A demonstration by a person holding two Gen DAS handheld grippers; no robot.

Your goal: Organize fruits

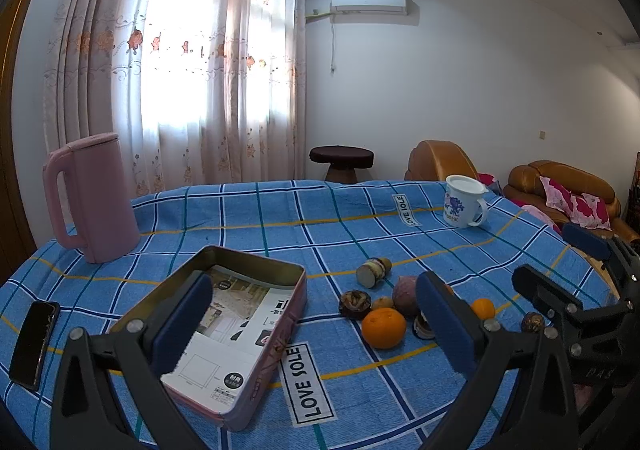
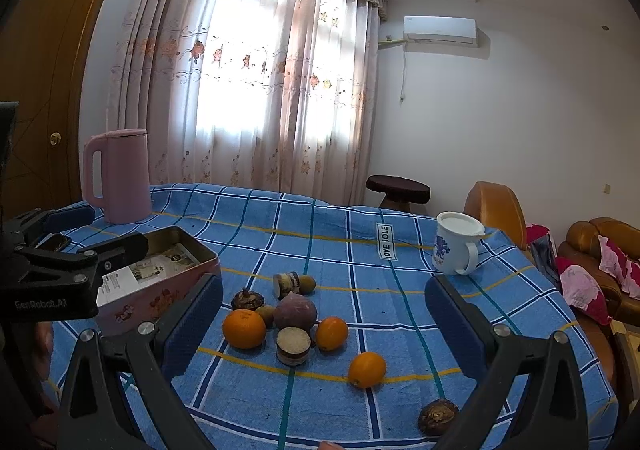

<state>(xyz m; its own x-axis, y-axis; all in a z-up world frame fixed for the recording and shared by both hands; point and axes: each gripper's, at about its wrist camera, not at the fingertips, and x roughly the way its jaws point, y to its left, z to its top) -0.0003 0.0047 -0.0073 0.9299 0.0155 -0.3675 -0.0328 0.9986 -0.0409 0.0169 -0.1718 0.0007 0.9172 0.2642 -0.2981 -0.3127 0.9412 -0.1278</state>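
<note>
Several fruits lie in a loose cluster on the blue checked cloth: a large orange (image 2: 244, 328), a purple round fruit (image 2: 295, 312), two small oranges (image 2: 331, 332) (image 2: 367, 369), dark brown fruits (image 2: 247, 300) (image 2: 437, 416) and cut stubs (image 2: 293, 346). The cluster also shows in the left wrist view, with the large orange (image 1: 384, 328) nearest. An open pink tin (image 1: 256, 334) lined with printed paper sits left of the fruits. My left gripper (image 1: 316, 334) is open and empty above the tin's right side. My right gripper (image 2: 324, 334) is open and empty over the cluster.
A pink kettle (image 1: 94, 201) stands at the back left. A white lidded mug (image 1: 464, 201) stands at the back right. A black phone (image 1: 34, 344) lies at the left edge. Brown sofas with pink cushions (image 1: 560, 189) stand beyond the table.
</note>
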